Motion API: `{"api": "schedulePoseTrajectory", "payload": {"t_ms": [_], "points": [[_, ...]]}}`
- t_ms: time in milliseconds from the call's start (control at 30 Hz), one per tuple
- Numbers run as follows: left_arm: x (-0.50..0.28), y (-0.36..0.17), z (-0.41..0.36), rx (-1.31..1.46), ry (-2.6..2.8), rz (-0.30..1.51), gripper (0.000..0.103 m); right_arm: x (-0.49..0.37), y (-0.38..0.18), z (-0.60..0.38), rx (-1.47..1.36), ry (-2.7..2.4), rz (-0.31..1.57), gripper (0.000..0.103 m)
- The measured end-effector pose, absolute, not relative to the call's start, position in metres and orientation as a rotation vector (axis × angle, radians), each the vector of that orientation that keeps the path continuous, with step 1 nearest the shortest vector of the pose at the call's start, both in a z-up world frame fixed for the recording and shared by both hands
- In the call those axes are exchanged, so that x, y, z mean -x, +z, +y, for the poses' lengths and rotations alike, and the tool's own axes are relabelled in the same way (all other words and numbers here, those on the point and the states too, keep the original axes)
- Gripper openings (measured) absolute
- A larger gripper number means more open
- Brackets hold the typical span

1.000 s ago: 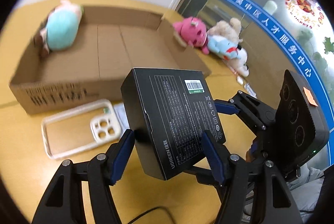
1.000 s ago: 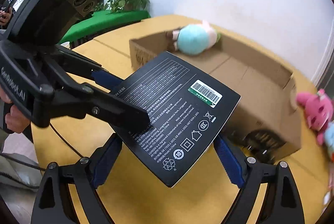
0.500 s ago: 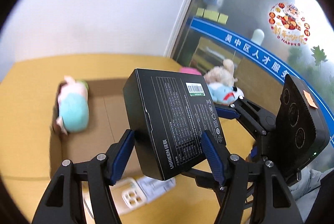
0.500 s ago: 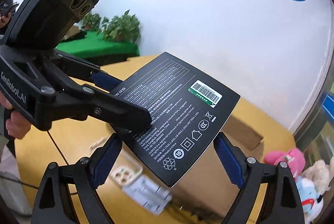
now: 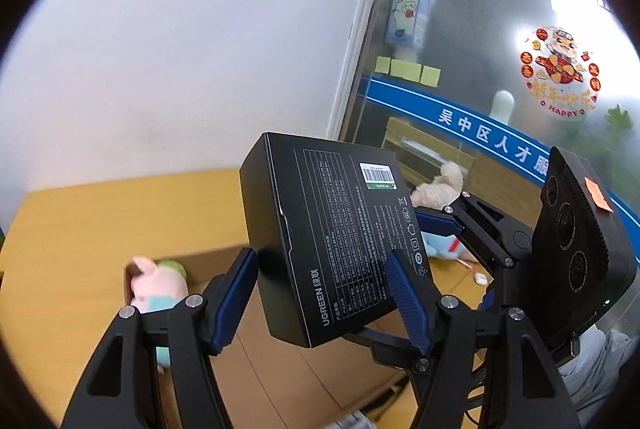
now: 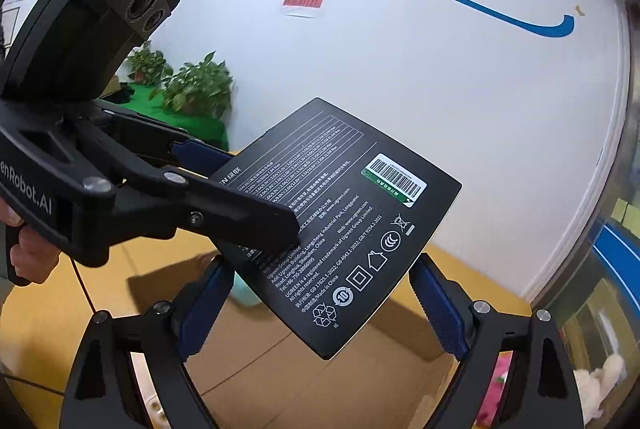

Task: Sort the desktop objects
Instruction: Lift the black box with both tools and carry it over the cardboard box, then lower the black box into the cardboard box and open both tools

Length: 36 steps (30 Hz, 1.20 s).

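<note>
Both grippers hold a black UGREEN box (image 5: 332,237) in the air above the open cardboard box (image 5: 280,361). My left gripper (image 5: 324,305) is shut on its two sides. My right gripper (image 6: 320,309) is shut on its other two sides, where the box (image 6: 344,225) shows its barcode label. The right gripper (image 5: 480,241) reaches in from the right in the left wrist view; the left gripper (image 6: 180,189) comes in from the left in the right wrist view. A pink and teal plush (image 5: 156,293) lies inside the cardboard box.
The cardboard box (image 6: 320,381) sits on a yellow wooden table (image 5: 100,221) against a white wall. A beige plush (image 5: 440,185) and a light blue plush (image 5: 444,249) lie at the table's right by a glass partition. Potted plants (image 6: 200,85) stand at the left.
Both grippers have lifted the black box upward and tilted up; the table and cardboard box have dropped low in view. The phone case has left view.
</note>
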<state>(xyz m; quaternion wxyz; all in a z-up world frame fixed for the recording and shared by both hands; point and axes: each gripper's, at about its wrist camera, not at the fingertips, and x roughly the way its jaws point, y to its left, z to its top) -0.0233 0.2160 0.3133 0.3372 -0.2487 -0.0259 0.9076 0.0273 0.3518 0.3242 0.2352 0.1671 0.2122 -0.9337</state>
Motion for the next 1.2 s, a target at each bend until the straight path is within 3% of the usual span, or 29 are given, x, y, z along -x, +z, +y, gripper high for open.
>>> {"api": "schedulePoseTrajectory", "payload": {"t_ms": [433, 867, 1067, 1200], "points": [[0.143, 0.281, 0.231, 0.803, 2.358, -0.111, 0.066, 0.097, 0.301, 0.375, -0.603, -2.501, 0.482, 0.089], [0.228, 0.136, 0.246, 1.252, 2.25, -0.241, 0.066, 0.215, 0.16, 0.394, -1.028, -2.311, 0.326, 0.089], [0.238, 0.099, 0.253, 1.417, 2.256, -0.217, 0.066, 0.241, 0.11, 0.399, -1.195, -2.221, 0.236, 0.088], [0.245, 0.075, 0.262, 1.568, 2.271, -0.137, 0.065, 0.246, 0.079, 0.388, -1.297, -2.184, 0.287, 0.082]]}}
